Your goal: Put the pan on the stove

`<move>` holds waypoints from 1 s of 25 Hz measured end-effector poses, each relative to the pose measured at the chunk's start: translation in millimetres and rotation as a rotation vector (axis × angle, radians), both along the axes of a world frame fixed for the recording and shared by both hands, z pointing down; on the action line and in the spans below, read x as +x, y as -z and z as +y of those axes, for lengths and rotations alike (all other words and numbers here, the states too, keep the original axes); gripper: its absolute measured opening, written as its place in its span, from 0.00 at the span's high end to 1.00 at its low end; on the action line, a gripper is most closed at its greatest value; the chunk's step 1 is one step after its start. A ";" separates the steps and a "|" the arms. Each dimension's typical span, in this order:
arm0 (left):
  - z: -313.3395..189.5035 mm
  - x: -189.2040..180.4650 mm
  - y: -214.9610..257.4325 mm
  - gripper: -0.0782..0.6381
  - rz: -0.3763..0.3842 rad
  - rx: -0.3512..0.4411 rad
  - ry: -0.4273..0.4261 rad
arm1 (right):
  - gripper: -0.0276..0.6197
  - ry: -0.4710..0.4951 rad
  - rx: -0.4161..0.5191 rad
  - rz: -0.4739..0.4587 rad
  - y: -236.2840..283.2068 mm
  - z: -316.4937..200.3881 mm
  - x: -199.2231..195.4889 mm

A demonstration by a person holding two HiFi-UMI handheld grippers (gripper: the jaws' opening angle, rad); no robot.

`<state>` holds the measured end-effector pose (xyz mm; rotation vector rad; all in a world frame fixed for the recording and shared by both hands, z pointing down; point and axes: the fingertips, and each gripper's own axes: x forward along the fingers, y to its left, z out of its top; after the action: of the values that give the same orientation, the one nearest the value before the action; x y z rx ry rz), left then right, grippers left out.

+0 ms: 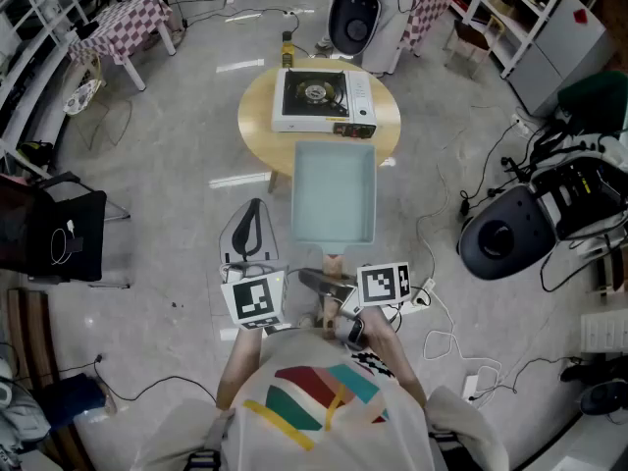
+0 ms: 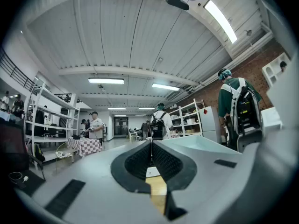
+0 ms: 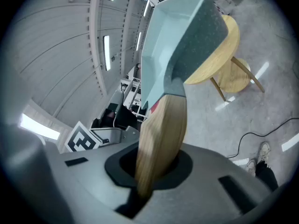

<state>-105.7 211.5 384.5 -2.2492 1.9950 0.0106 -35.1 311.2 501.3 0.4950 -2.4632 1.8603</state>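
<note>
The right gripper (image 3: 152,174) was clamped tight on the wooden handle (image 3: 161,139) of the pale blue pan (image 1: 334,192), held in the air at the near edge of the round worktop (image 1: 257,126), apart from the stove (image 1: 324,98); the left gripper (image 2: 150,155) was closed on nothing.

Grey polished concrete floor (image 1: 177,165) lies below the right gripper (image 1: 332,275); a round pale wooden table (image 1: 253,121) stands ahead of it, white metal shelving (image 1: 502,10) farther right, a red-checked cloth table (image 1: 132,23) far left.
</note>
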 end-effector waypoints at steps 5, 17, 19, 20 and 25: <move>-4.1 5.4 3.1 0.88 0.041 -0.020 -0.017 | 0.95 0.004 0.001 -0.011 2.2 0.5 0.9; -34.3 10.4 1.7 0.88 -0.001 -0.023 -0.006 | 0.95 0.033 0.040 0.017 -0.9 -22.3 6.3; -37.3 6.3 -5.3 0.88 -0.010 -0.025 0.002 | 0.95 0.036 0.039 0.009 -4.2 -25.0 4.3; -39.1 4.0 -7.8 0.88 -0.013 -0.024 0.006 | 0.95 0.038 0.041 0.012 -6.7 -27.3 3.0; -54.7 12.2 -0.8 0.88 -0.016 -0.022 0.033 | 0.95 0.053 0.047 0.034 -7.8 -48.1 17.5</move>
<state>-93.5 156.8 385.4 -2.2223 2.0332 -0.0328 -17.6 263.2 509.2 0.4547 -2.4788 1.7636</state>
